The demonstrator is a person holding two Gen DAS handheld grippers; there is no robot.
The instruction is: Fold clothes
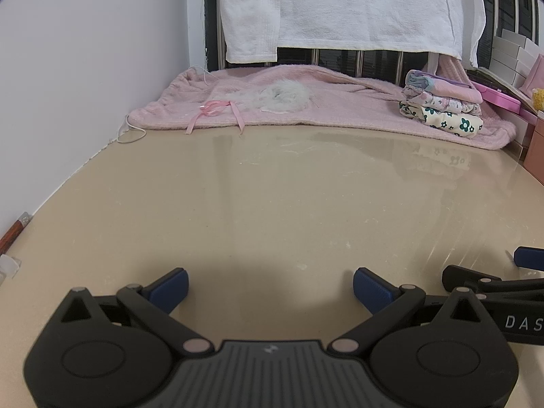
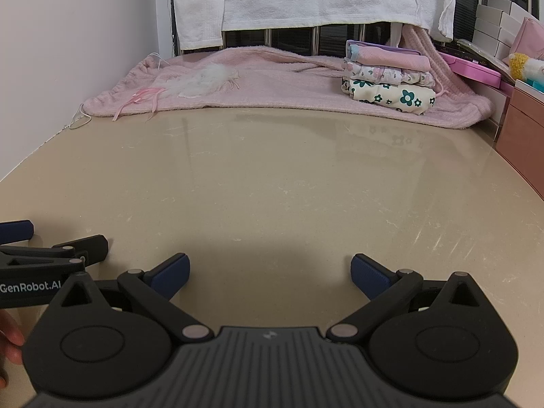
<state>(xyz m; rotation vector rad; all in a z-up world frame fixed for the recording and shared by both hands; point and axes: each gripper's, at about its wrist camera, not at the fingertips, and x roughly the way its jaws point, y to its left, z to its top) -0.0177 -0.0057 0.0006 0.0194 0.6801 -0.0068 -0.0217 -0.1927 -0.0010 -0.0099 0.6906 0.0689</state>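
A stack of three folded garments (image 1: 442, 105) (image 2: 387, 78) rests at the far right on a pink blanket (image 1: 306, 108) (image 2: 272, 85); the bottom one is cream with green flowers, the top one pink. My left gripper (image 1: 270, 289) hovers open over the beige tabletop (image 1: 272, 197), its blue pads wide apart and holding nothing. My right gripper (image 2: 268, 275) is likewise open and empty, just right of the left one. Each gripper shows at the edge of the other's view. No garment lies between the fingers.
A white fluffy piece (image 1: 285, 97) and pink ribbon (image 1: 214, 108) lie on the blanket. White towels (image 1: 340, 10) hang on a rail behind. Pink and white boxes (image 2: 520, 125) crowd the right edge. A white wall (image 1: 85, 68) bounds the left. A hand (image 2: 8, 340) shows bottom left.
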